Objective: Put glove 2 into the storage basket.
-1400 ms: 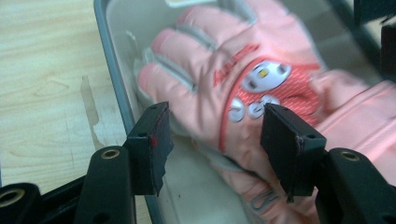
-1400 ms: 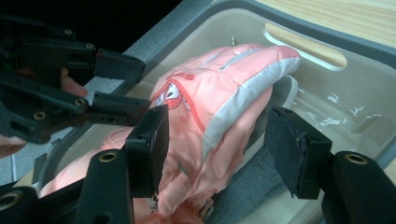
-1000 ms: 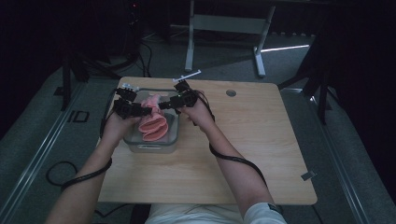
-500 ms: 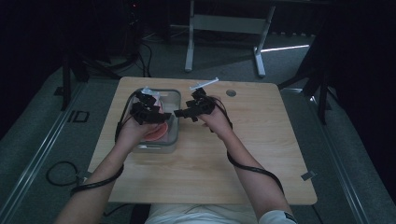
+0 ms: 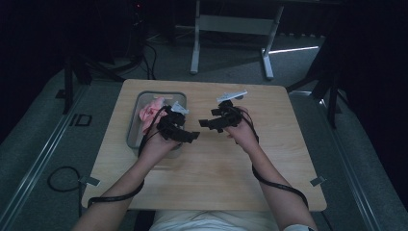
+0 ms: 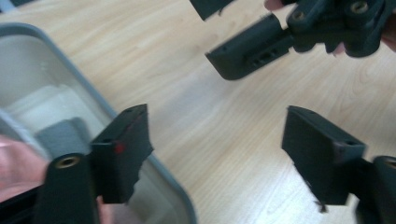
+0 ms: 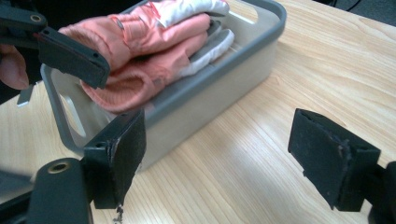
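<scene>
The pink and white garment (image 7: 154, 42) lies folded inside the grey tub (image 5: 137, 125), so the packing step looks done and both hands appear to be clearing away from it. The left gripper (image 5: 185, 134) has its fingers (image 6: 123, 149) spread wide with nothing but bare bench (image 5: 216, 168) between them; its jaws have just been opening. The tub's rim sits just beside its near finger, and the garment is behind that finger, low in the tub. The right gripper (image 5: 209, 122) is also wide open and empty, its fingers (image 7: 116, 154) facing the tub's side wall, with the garment beyond and above them. The next move probably calls for drawing both grippers back without clipping the tub rim. Open bench lies before and beside the right fingers, while the two grippers stand near each other.
</scene>
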Available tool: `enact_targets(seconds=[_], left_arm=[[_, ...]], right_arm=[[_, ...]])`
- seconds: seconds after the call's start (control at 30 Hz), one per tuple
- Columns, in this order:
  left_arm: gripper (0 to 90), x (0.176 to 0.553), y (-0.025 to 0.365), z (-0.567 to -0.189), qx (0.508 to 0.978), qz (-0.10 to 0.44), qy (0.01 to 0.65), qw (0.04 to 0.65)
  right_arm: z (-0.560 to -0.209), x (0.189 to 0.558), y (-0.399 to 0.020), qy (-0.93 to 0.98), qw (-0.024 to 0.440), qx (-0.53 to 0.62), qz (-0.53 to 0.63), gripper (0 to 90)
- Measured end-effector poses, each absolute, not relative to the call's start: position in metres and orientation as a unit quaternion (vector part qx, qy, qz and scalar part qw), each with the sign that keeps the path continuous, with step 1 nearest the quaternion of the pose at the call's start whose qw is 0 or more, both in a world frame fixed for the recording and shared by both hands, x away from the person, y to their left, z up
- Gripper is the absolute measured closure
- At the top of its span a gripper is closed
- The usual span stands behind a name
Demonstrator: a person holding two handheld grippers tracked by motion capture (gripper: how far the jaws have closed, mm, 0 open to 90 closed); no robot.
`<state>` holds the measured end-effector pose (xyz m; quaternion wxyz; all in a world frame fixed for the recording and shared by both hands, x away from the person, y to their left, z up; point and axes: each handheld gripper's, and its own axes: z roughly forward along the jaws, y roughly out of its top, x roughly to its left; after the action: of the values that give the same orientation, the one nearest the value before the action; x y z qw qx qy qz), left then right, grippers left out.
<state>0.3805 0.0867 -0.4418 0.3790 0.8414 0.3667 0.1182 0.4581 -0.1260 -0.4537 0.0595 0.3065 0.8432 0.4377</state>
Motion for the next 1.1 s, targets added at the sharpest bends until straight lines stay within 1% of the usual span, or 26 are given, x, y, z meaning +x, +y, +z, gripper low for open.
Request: enact_targets(seconds=[0.03, 0.1, 0.17, 0.27, 0.37, 0.43, 0.63, 0.67, 0.73, 0.93, 0.97, 1.1], left_arm=[[14.0, 0.380, 0.084, -0.444, 0.843, 0.115, 0.362, 0.380], [11.8, 0.378, 0.079, -0.448, 0.842, 0.114, 0.360, 0.387], [3.9, 0.377, 0.074, -0.453, 0.848, 0.109, 0.349, 0.384], [1.9, 0.376, 0.068, -0.460, 0.853, 0.099, 0.336, 0.388], [0.8, 0.372, 0.063, -0.467, 0.855, 0.096, 0.325, 0.393], [0.8, 0.370, 0.060, -0.471, 0.854, 0.096, 0.320, 0.399], [0.8, 0.364, 0.050, -0.479, 0.859, 0.102, 0.300, 0.403], [0.8, 0.361, 0.043, -0.483, 0.866, 0.102, 0.283, 0.400], [0.8, 0.358, 0.038, -0.487, 0.870, 0.104, 0.271, 0.399], [0.8, 0.351, 0.027, -0.496, 0.876, 0.098, 0.253, 0.400], [0.8, 0.347, 0.022, -0.500, 0.879, 0.092, 0.241, 0.401], [0.9, 0.343, 0.018, -0.508, 0.880, 0.080, 0.231, 0.408]], right_arm=[[-0.456, 0.458, -0.129, 0.843, 0.058, 0.308, 0.437, 19.0], [-0.460, 0.456, -0.135, 0.844, 0.058, 0.310, 0.434, 19.0], [-0.464, 0.454, -0.141, 0.845, 0.059, 0.310, 0.433, 19.1], [-0.471, 0.449, -0.152, 0.838, 0.048, 0.314, 0.445, 19.7], [-0.478, 0.445, -0.161, 0.837, 0.062, 0.315, 0.443, 19.5], [-0.484, 0.445, -0.169, 0.833, 0.053, 0.324, 0.446, 19.2], [-0.494, 0.443, -0.181, 0.829, 0.056, 0.335, 0.444, 19.1], [-0.495, 0.442, -0.182, 0.829, 0.054, 0.336, 0.443, 19.1], [-0.502, 0.439, -0.188, 0.830, 0.054, 0.341, 0.438, 18.9], [-0.510, 0.433, -0.198, 0.825, 0.053, 0.349, 0.441, 18.9], [-0.515, 0.429, -0.204, 0.826, 0.055, 0.351, 0.437, 18.1], [-0.521, 0.424, -0.211, 0.828, 0.055, 0.355, 0.430, 16.9]])
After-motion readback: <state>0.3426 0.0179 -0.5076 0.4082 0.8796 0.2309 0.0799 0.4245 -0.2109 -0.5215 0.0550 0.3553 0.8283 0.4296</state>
